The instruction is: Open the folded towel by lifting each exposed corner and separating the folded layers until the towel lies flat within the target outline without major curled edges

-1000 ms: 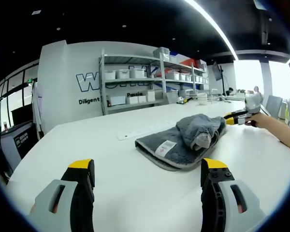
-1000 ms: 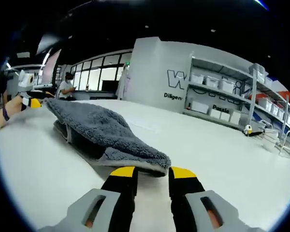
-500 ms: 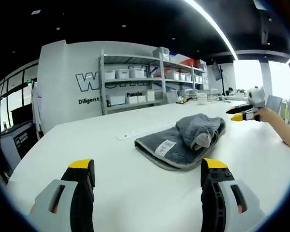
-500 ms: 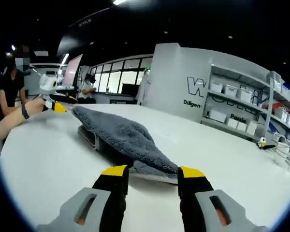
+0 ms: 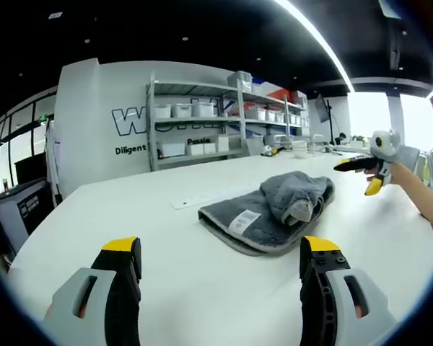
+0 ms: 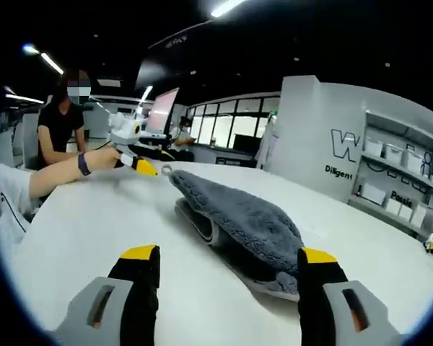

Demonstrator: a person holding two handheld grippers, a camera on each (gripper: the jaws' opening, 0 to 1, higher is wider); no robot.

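My right claw [image 6: 229, 263] has let go of the towel [image 6: 234, 220] and opened wide, the folded grey towel now at twelve o'clock between its tips, my left claw [image 5: 220, 256] wide too, on a white table [image 5: 202, 288] before storage shelves [image 5: 224, 119].

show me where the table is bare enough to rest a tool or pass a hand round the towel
Bare table lies between the left tool and the folded grey towel, and again behind the towel toward the shelving. In the right gripper view, the stretch between the right tool and the person's forearm is free. It is tightest at the towel's far end, where that tool hovers.
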